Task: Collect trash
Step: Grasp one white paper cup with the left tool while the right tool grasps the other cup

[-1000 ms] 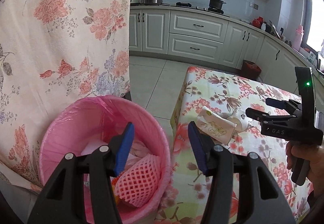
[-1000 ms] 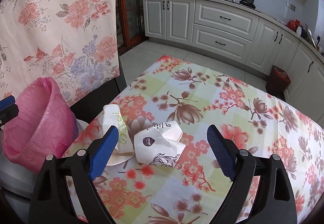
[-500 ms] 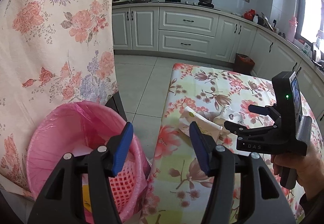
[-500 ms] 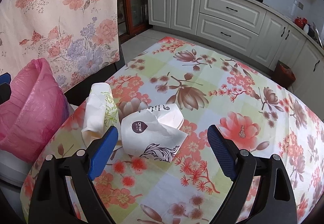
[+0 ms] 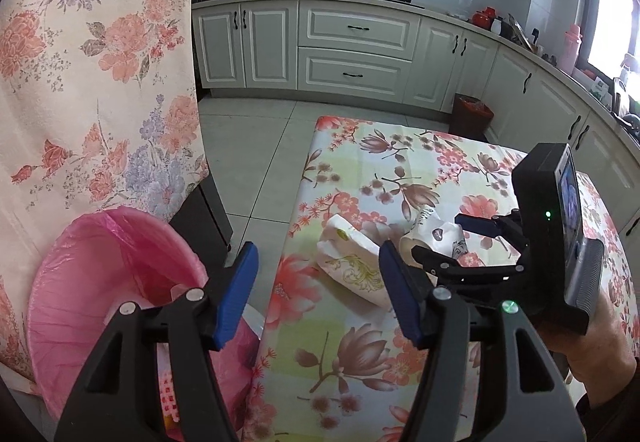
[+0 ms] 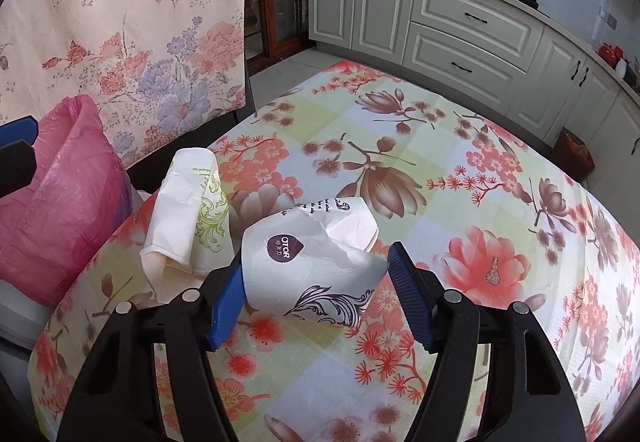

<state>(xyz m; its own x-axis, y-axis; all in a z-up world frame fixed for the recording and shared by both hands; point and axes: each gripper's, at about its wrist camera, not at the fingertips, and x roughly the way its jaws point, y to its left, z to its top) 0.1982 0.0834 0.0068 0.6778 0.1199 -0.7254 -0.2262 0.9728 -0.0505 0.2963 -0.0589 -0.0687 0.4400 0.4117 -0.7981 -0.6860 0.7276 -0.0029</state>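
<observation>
Two crushed paper cups lie on the floral table. The one with a purple logo (image 6: 308, 262) sits between the fingers of my open right gripper (image 6: 316, 294), which straddles it without closing; it also shows in the left wrist view (image 5: 436, 238). The cup with green scrollwork (image 6: 188, 214) lies just left of it, near the table edge, and shows in the left wrist view (image 5: 352, 262). My left gripper (image 5: 316, 298) is open and empty, above the table's left edge beside the pink-lined bin (image 5: 92, 282). The right gripper (image 5: 452, 242) is seen there over the cups.
The pink bin (image 6: 60, 202) stands left of the table and holds trash, including red-and-white foam netting (image 5: 168, 394). A floral curtain (image 5: 92, 62) hangs behind it. A dark chair (image 5: 204, 218) stands between bin and table. Kitchen cabinets (image 6: 460, 22) lie beyond.
My left gripper has swung right, from over the bin to the table edge. My right gripper has moved forward and down, so the logo cup now lies between its fingers.
</observation>
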